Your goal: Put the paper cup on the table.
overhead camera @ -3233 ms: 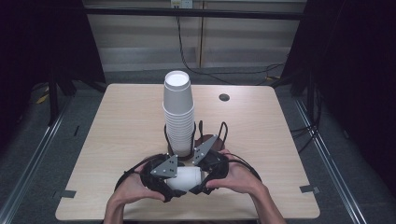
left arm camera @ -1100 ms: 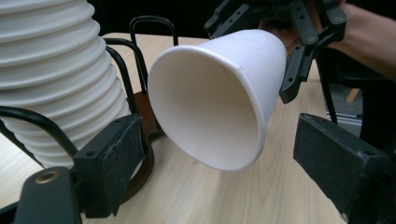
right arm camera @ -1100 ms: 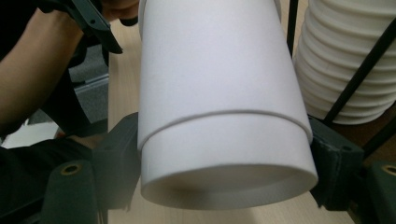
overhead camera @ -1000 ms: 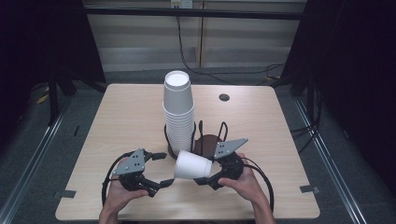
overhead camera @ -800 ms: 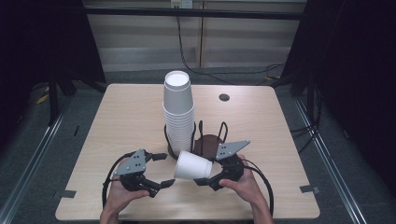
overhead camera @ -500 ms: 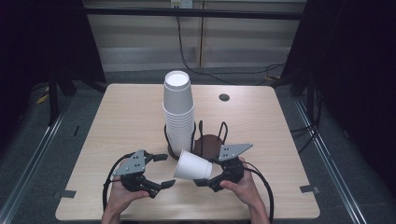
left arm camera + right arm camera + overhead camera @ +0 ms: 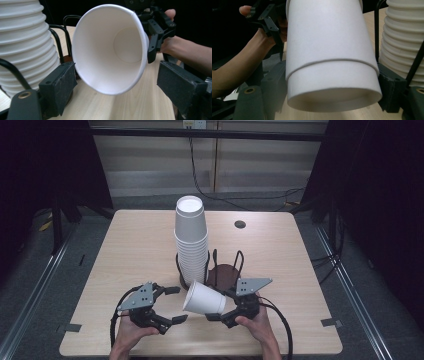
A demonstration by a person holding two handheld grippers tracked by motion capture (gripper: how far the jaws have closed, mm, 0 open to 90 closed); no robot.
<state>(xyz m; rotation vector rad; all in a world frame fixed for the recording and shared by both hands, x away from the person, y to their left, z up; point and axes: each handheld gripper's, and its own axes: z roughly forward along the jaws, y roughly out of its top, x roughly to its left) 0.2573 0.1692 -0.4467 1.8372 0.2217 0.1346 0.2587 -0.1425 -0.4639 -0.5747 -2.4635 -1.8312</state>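
A single white paper cup [image 7: 202,298] lies on its side in the air just above the near middle of the counter [image 7: 130,250], its wide mouth turned toward the left tongs and its narrow base toward the right tongs. It is a smooth, matte, tapered cone with a thin rolled rim; in the right gripper view a faint seam line rings its wall [image 7: 329,62] above the recessed base. The left gripper view looks straight into its mouth [image 7: 110,47], where the flat round bottom sits pale inside.

The right tongs [image 7: 227,307] are clenched on the cup's base end, the black blocky jaws pressing both sides of the wall. The left tongs [image 7: 172,305] are released: their jaws stand apart on either side of the cup's mouth, with a clear gap to the rim on each side. Their pads look coarse and rubbery.

Just behind the cup stands a tall stack of nested white cups [image 7: 191,237], its rims forming a ribbed column, set in a black wire holder [image 7: 227,265] with a round brown base. The counter is pale wood-grain laminate, rectangular with rounded corners, with a small dark round hole [image 7: 240,224] near its far edge.
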